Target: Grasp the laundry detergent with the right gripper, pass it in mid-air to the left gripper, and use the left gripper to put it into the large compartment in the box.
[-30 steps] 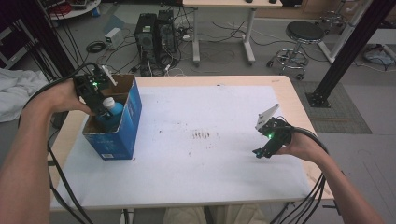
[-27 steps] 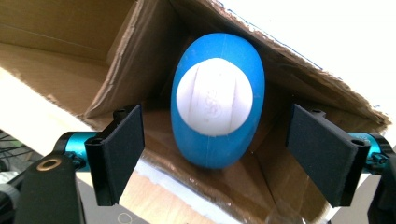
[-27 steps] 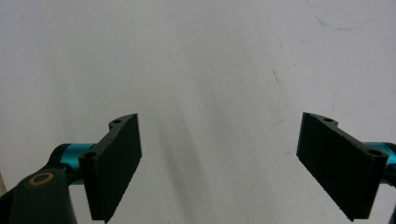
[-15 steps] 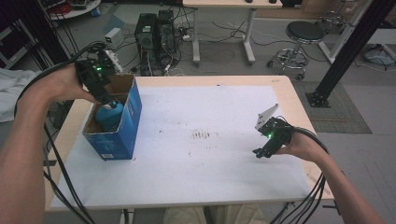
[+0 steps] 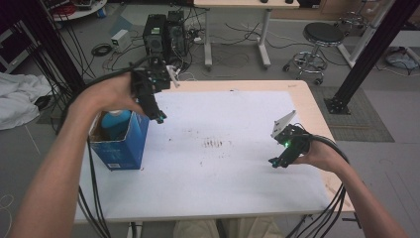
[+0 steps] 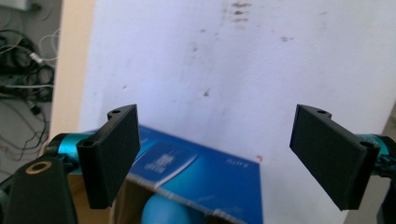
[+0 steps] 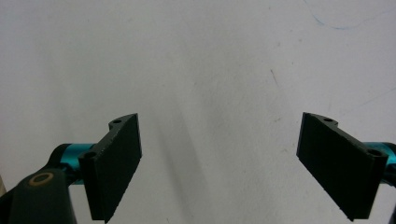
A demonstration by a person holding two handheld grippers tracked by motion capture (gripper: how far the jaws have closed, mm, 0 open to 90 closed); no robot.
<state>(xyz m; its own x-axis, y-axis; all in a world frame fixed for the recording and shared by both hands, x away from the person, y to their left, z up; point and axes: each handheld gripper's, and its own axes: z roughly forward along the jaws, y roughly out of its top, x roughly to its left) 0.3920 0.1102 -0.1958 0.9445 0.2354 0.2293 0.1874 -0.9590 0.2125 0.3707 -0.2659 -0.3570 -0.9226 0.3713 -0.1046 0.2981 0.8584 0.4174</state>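
Left gripper (image 5: 157, 116) spread wide, empty, jaws just opening beside blue box (image 5: 120, 144); risk: trailing cable snagging box rim, tipping bottle (image 5: 115, 121) inside.

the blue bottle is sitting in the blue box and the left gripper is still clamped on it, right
Not quite. The blue bottle does sit in the blue box, but the left gripper has just been opening; its jaws stand apart with nothing between them, as the left gripper view shows.

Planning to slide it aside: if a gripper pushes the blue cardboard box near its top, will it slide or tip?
The blue box stands tall and narrow, so a high push would probably tip it. The bottle inside likely adds weight. Its open cardboard walls may flex.
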